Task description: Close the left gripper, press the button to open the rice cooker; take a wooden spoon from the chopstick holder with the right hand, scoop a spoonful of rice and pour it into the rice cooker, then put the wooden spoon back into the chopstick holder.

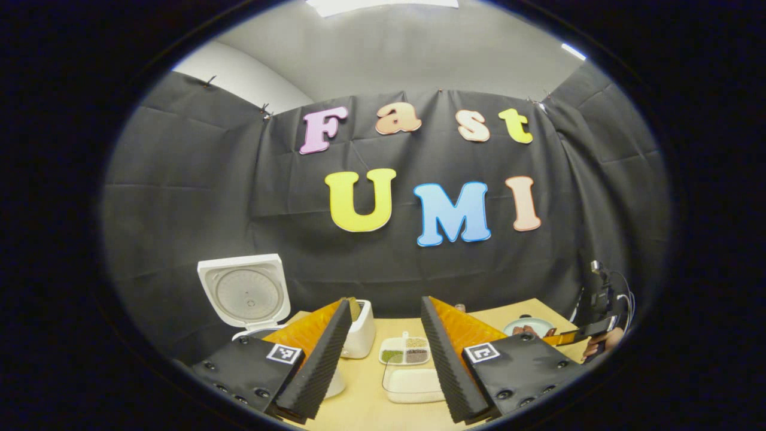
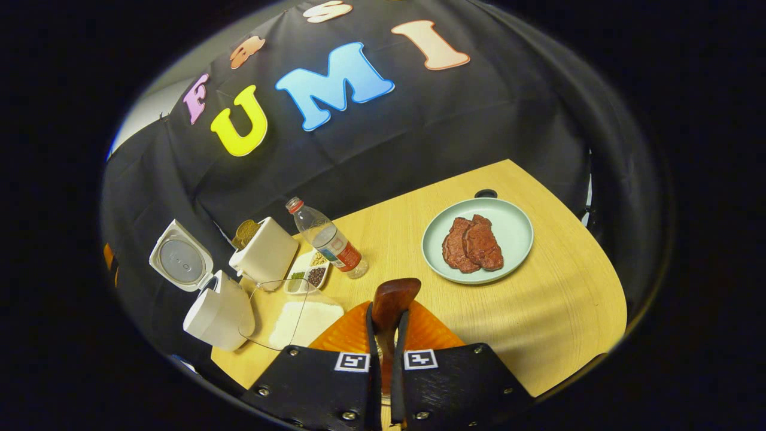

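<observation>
On the table (image 2: 538, 311), the rice cooker (image 2: 218, 311) stands open at lower left. The right hand-held gripper (image 2: 386, 335) clamps the wooden spoon (image 2: 392, 299); the left hand-held gripper (image 1: 386, 359) gapes wide. Keep the bowl level when scooping from the rice tray (image 2: 305, 320).

Wood table (image 2: 556, 299) w/ rice cooker (image 2: 218, 311), chopstick holder (image 2: 266, 251), bottle (image 2: 329, 239), plate (image 2: 514, 227), rice tub (image 2: 299, 320).

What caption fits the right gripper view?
Right tool grips brown wooden spoon over table, near open white rice cooker.

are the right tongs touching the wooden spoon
Touching. The right gripper view shows the right tongs shut on the wooden spoon, both fingers pressed against its sides.
</observation>
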{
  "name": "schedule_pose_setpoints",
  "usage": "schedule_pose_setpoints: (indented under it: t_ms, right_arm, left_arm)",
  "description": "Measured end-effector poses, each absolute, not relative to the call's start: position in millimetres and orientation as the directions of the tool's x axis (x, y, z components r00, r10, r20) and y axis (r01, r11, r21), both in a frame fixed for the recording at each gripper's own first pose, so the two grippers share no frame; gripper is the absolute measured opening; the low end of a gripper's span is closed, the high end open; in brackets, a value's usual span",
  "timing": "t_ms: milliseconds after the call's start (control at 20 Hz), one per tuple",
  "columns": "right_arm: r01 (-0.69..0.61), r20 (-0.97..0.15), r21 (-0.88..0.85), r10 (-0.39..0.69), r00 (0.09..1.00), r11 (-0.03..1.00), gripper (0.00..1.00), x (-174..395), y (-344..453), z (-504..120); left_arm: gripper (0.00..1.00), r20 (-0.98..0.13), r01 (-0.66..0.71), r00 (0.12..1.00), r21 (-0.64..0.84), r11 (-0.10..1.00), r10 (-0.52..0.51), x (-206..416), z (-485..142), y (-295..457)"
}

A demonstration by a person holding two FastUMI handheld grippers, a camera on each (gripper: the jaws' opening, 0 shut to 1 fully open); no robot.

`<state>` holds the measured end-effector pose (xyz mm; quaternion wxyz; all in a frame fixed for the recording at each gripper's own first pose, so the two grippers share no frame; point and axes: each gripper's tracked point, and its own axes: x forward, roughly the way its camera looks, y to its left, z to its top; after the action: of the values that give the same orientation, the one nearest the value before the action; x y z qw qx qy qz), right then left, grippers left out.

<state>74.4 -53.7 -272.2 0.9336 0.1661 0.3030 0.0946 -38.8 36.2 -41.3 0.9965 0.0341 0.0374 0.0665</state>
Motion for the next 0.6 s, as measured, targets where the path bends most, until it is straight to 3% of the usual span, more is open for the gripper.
schedule_pose_setpoints:
  t_ms: [300,400,600]
  right_arm:
    - [-0.026,-0.454,0.376,0.209,0.866,0.926,0.06,58,-52,-205]
    - [-0.037,-0.405,0.381,0.202,0.892,0.924,0.06,57,-43,-172]
    - [-0.103,-0.316,0.392,0.239,0.918,0.914,0.06,62,-1,-120]
  left_arm:
    - [0.84,-0.057,-0.069,0.996,0.051,0.996,0.072,-33,-42,51]
    - [0.89,-0.063,-0.054,0.996,0.035,0.998,0.056,-33,-47,60]
    - [0.87,-0.074,-0.031,0.997,0.029,0.999,0.033,-35,-51,82]
